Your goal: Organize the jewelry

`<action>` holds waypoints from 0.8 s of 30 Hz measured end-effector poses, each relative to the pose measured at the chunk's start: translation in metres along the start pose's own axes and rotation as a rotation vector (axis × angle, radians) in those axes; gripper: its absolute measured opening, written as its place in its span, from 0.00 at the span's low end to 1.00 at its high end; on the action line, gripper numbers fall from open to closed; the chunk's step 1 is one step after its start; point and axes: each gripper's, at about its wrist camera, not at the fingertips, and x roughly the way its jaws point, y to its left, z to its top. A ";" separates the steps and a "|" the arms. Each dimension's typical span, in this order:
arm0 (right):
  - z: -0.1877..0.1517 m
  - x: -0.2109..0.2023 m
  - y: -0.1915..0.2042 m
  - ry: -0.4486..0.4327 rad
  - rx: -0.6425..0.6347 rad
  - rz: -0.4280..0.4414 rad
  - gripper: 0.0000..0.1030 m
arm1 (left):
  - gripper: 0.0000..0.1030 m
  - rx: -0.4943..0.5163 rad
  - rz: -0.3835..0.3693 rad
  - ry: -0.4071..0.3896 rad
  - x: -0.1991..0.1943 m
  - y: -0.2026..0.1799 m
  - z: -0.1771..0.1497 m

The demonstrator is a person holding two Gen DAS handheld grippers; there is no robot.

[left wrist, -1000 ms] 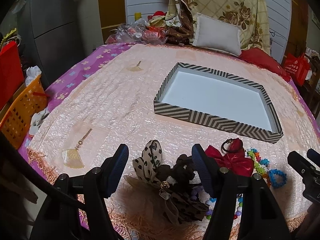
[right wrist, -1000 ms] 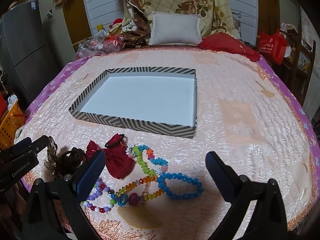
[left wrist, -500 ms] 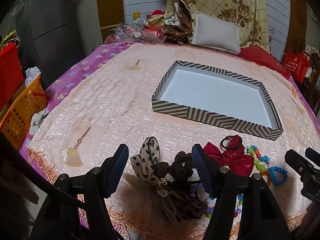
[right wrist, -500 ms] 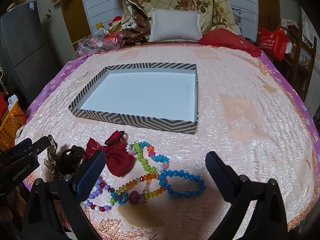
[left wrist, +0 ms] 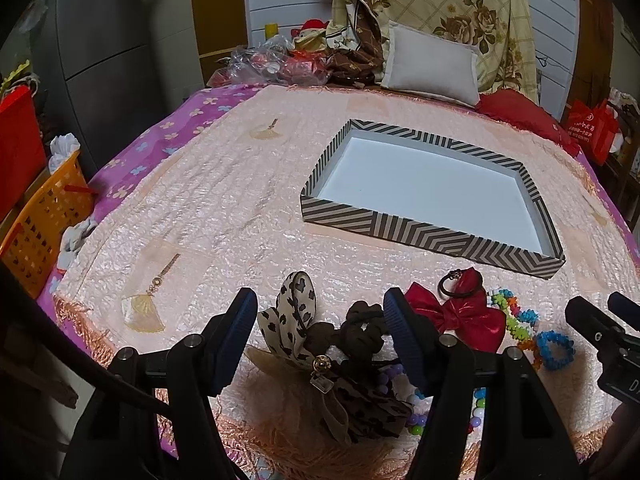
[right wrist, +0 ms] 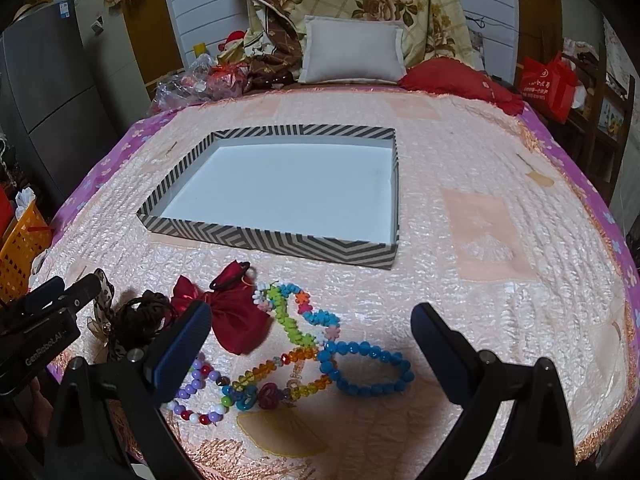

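Only the right view shows the blue bracelet (right wrist: 366, 368) whole, before the box (right wrist: 256, 236). Both the left gripper (left wrist: 320, 332) and right gripper (right wrist: 312, 344) are spread and empty, slightly lower than before.

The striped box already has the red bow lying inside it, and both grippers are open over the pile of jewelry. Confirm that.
Not quite: the striped box holds nothing; its white floor is bare in the right wrist view. The red bow lies on the bedspread in front of the box, beside the blue bead bracelet. The rest stands: the left gripper and the right gripper are both open over the pile.
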 end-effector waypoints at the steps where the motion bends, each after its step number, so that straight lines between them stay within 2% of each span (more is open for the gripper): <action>1: 0.000 0.000 0.000 0.000 -0.001 0.001 0.98 | 0.50 0.000 0.000 0.000 0.000 0.000 0.000; 24: 0.000 0.009 0.000 0.025 0.002 -0.002 0.98 | 0.50 0.004 -0.001 0.008 0.003 -0.001 -0.001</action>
